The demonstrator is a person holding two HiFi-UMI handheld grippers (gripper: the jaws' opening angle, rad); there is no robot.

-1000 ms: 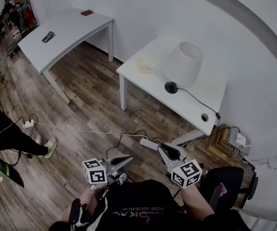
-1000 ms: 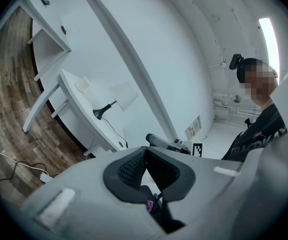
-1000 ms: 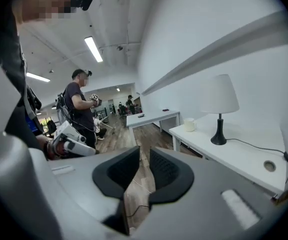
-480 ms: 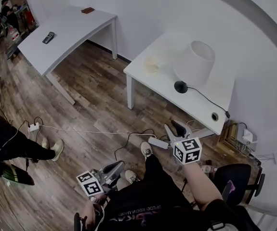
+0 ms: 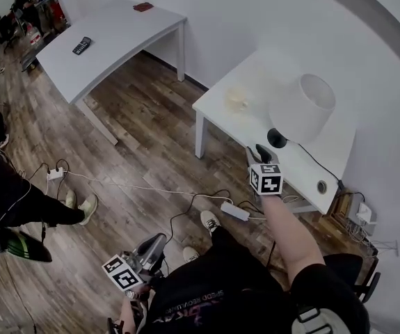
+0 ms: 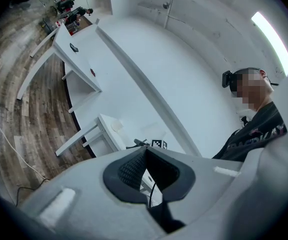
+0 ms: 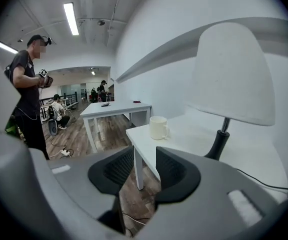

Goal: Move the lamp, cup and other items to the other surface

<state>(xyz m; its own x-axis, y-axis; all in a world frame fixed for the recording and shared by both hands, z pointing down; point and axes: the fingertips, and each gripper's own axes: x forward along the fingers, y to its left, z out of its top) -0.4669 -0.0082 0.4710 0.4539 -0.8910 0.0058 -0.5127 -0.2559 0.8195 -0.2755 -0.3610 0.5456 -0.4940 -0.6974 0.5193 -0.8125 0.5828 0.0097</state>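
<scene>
Trailing cord (image 5: 302, 153) behind lamp (image 5: 309, 108), cup (image 7: 158, 127) beside

You see no text you can read here. The print on your shirt (image 5: 203, 299) is too blurred.

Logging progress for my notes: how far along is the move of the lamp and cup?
Done: nothing visibly; lamp and cup stand on the near table. In hand: nothing; the right gripper, jaws just been opening with nothing between them, hovers by the lamp's base; left gripper is shut, empty. Left: carry both to the far table.
</scene>
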